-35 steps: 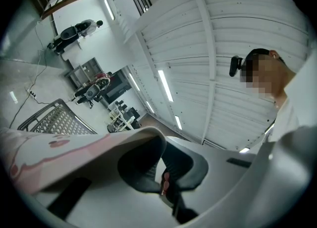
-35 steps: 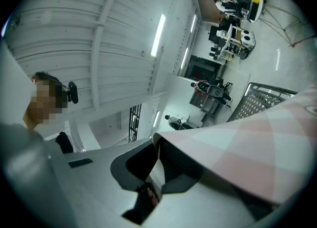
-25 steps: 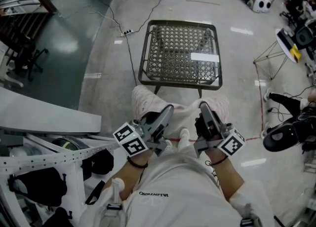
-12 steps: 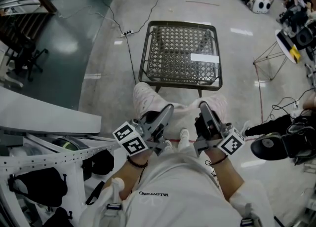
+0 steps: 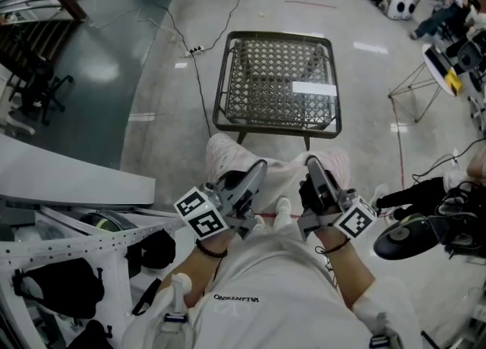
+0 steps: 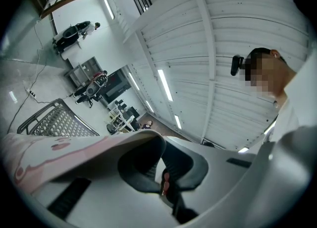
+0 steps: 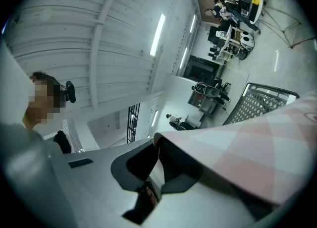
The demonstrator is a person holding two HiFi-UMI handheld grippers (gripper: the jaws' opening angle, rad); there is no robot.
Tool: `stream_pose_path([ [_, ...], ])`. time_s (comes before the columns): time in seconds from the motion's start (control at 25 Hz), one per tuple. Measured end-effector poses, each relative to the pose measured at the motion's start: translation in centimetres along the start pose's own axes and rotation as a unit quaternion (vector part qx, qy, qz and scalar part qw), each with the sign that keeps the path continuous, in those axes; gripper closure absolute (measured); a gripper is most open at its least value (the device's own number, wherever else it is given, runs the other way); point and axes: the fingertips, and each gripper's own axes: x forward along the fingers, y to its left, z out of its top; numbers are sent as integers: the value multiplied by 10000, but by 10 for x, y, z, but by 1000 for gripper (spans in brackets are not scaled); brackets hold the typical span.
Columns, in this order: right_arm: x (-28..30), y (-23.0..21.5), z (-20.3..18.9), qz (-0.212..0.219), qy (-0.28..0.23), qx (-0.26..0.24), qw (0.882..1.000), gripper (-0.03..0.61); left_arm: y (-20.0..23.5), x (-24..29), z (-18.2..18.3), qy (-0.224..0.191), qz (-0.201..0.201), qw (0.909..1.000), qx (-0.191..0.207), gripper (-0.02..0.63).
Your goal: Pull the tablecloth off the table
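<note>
The pink-and-white checked tablecloth (image 5: 282, 174) hangs off the table, stretched between my two grippers close to my body. My left gripper (image 5: 257, 168) is shut on its left edge, and my right gripper (image 5: 312, 164) is shut on its right edge. In the left gripper view the cloth (image 6: 54, 150) runs out from the shut left gripper (image 6: 157, 140) toward the left. In the right gripper view the cloth (image 7: 247, 145) spreads right from the shut right gripper (image 7: 156, 140). The small metal table (image 5: 277, 82) stands ahead with its lattice top bare.
A cable and power strip (image 5: 196, 49) lie on the floor left of the table. White frames and black bags (image 5: 61, 279) crowd my left side. A person's legs and a black round thing (image 5: 402, 237) are at the right, with a wire stand (image 5: 418, 89) beyond.
Both grippers and the cloth have stayed put. At the right edge the person's leg and the black thing by it have shifted left and down.
</note>
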Motion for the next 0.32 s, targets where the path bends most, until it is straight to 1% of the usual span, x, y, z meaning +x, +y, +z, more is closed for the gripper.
stream_pose_path([
  [0.32,-2,1,0,10,-3,-20,10000,560,-2,-1,-2,8,-6,10000,7,609],
])
